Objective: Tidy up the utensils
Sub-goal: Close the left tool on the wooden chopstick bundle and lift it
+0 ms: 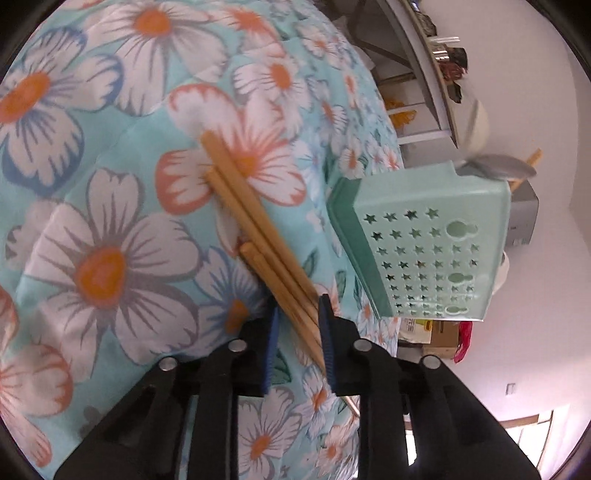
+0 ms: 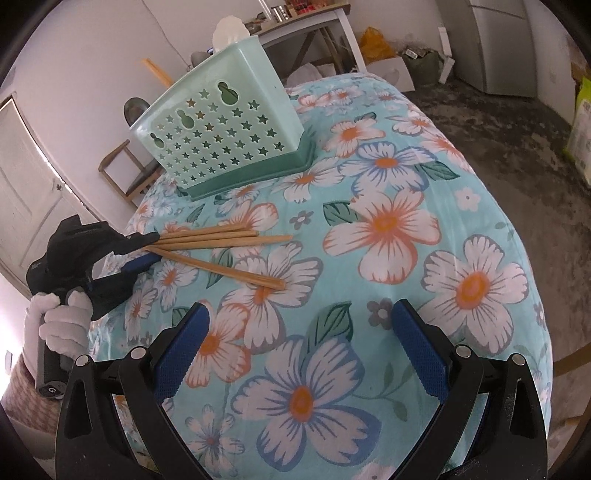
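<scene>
Several wooden chopsticks [image 1: 251, 206] lie in a bundle on the floral cloth [image 1: 110, 206]. My left gripper [image 1: 299, 332] has its blue pads around the near ends of three of them, closed on them. In the right wrist view the left gripper [image 2: 147, 247] holds the bundle [image 2: 221, 236] at its left end; two more chopsticks [image 2: 229, 271] lie just below, angled away. A mint green utensil holder [image 2: 229, 133] with star holes stands behind them; it also shows in the left wrist view [image 1: 428, 254]. My right gripper [image 2: 299, 347] is open and empty above the cloth.
The holder holds a spoon [image 1: 498, 168] and a wooden stick [image 2: 157, 72]. A wooden chair [image 2: 125, 170] stands beyond the table's far left edge. A white shelf table [image 2: 314, 22] with clutter is at the back. Bare floor [image 2: 498, 122] lies to the right.
</scene>
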Motion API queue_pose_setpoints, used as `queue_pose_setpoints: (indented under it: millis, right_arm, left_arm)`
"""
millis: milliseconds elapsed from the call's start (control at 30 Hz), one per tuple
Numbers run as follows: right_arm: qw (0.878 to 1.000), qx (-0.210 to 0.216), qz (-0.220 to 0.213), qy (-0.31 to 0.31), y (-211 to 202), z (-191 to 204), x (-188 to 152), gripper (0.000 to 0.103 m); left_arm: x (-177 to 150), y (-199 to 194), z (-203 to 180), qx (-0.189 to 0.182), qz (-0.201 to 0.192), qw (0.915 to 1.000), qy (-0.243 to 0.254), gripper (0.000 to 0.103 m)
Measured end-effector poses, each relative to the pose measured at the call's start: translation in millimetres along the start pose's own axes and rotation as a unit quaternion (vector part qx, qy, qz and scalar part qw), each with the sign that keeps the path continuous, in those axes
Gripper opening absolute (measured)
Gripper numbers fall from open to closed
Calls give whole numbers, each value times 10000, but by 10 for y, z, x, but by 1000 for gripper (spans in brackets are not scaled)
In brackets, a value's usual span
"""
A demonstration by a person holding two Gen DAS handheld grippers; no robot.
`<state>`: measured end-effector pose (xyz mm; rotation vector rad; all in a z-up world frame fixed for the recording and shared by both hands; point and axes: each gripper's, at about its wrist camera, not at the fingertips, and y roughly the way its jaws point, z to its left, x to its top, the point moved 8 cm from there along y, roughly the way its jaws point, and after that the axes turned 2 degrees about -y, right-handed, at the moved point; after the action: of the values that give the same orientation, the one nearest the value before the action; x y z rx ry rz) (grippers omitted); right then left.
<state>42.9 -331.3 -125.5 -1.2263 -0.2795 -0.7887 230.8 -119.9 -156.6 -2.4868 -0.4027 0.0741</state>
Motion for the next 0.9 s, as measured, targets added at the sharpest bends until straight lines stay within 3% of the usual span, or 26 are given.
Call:
queue_pose_setpoints:
  millis: [167,400,567,833,900]
  right_arm:
    - [9999,65,-35,72,-12,-10,8,95]
    - [9999,96,-40,84,-15,-9,10,95]
    - [9981,439,-144,415,-50,-59,36,95]
    - [9931,736,350,846,-27,-84,148,95]
    - [9902,928,351,978,-43,-63,214,88]
  left_arm:
    - [-9,-11,14,-10,-37,10000,-70,12]
    - [-34,-184,109,-74,-41,9999,-92,12]
    - [-82,-314,161,-87,-51,9999,-46,12]
    - [-64,-564,212,258,-390,9976,515,13]
    - [-43,-639,253,450,-519,9951,715,13]
